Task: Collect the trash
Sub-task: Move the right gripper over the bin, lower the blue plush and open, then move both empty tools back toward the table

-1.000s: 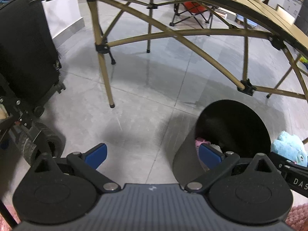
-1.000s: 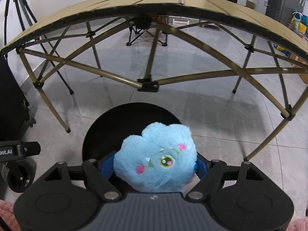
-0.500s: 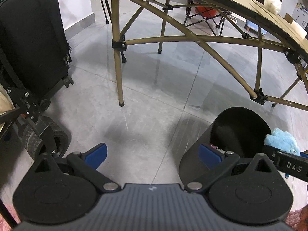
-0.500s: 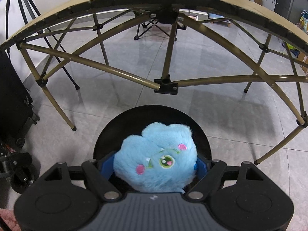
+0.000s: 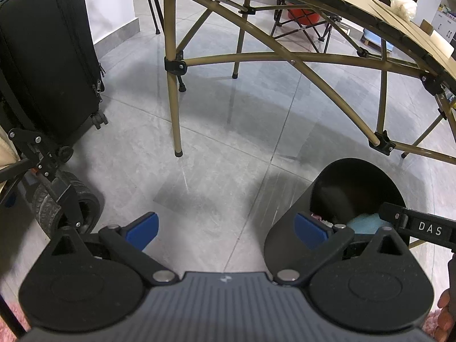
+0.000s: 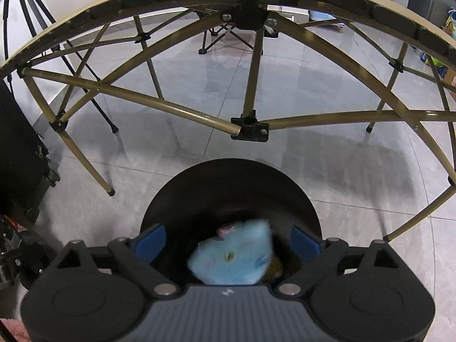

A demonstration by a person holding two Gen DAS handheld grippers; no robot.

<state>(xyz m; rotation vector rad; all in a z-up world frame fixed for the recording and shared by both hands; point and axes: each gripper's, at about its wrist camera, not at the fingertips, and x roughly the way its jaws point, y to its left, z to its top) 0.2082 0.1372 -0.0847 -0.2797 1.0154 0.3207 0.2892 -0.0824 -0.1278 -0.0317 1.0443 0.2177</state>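
Over the black bin, the right gripper has just spread its fingers, freeing the blurred blue plush toy; best hold centred until it settles, left gripper fingers spread, empty.

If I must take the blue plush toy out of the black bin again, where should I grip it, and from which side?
Probably from above, through the bin's open top, since its wall closes every other side. Grip the plush toy across its soft body; it looks blurred, so its pose is uncertain. The right gripper, jaws just opened, no longer presses it.
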